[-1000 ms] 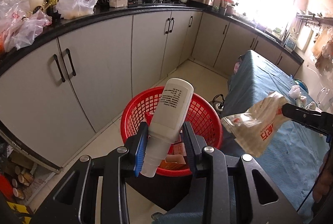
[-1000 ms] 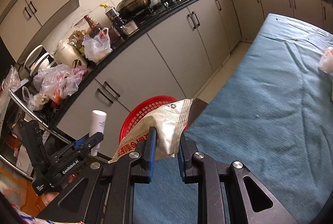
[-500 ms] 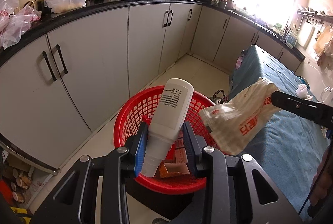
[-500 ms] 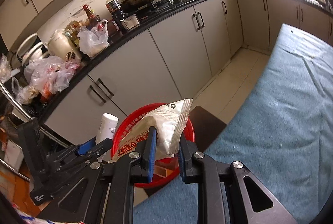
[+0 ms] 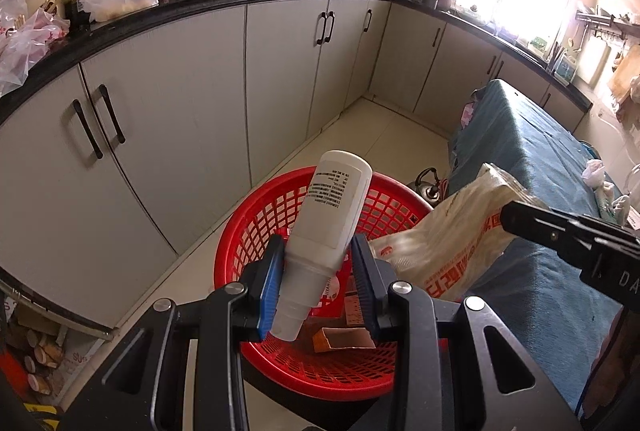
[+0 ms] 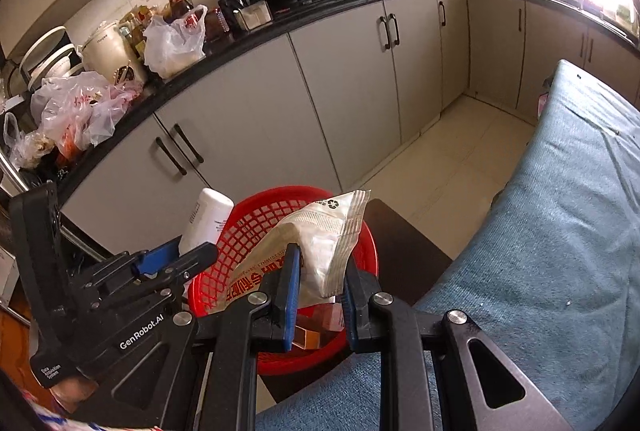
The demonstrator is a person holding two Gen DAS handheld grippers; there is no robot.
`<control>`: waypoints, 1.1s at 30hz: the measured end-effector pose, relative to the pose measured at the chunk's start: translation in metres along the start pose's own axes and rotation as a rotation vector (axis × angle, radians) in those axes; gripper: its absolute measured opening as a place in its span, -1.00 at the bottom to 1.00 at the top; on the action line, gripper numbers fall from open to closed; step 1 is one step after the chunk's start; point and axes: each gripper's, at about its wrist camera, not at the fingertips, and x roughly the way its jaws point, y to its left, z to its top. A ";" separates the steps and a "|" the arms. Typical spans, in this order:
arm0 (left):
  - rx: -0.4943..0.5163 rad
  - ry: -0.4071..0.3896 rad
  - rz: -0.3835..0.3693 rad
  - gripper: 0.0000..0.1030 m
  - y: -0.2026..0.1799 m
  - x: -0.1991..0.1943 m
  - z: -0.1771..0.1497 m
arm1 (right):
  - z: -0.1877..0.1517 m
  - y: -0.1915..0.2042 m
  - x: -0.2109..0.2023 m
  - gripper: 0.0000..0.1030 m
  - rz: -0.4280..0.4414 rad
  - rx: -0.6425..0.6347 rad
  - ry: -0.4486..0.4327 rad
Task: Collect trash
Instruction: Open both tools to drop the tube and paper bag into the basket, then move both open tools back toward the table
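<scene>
My left gripper [image 5: 318, 271] is shut on a white plastic bottle [image 5: 330, 227], cap end down, held over the red mesh basket [image 5: 256, 231]. My right gripper [image 6: 318, 271] is shut on a white snack bag [image 6: 320, 243] with red print, held over the basket's right rim [image 6: 370, 247]. The bag [image 5: 448, 243] and the right gripper's finger [image 5: 560, 227] show at the right in the left wrist view. The bottle [image 6: 206, 219] and left gripper [image 6: 176, 259] show at the left in the right wrist view. Cardboard scraps [image 5: 344, 339] lie in the basket.
The basket sits on a dark stool [image 6: 400, 235] beside a table with a blue cloth [image 6: 560, 231]. Grey cabinets [image 5: 200, 91] under a black counter run behind, with bags, bottles and pans on it. A kettle [image 5: 430, 187] stands on the tiled floor.
Both grippers have moved closer to the basket. The bottle and the bag now hang over it, both still gripped.
</scene>
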 end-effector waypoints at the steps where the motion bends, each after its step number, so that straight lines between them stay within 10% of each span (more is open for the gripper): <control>1: 0.000 0.001 0.000 -0.37 0.000 0.001 0.000 | -0.001 -0.001 0.002 -0.61 0.000 0.002 0.004; 33: -0.026 0.006 -0.023 -0.06 -0.007 -0.016 0.000 | -0.015 -0.013 -0.007 -0.26 0.043 0.090 0.015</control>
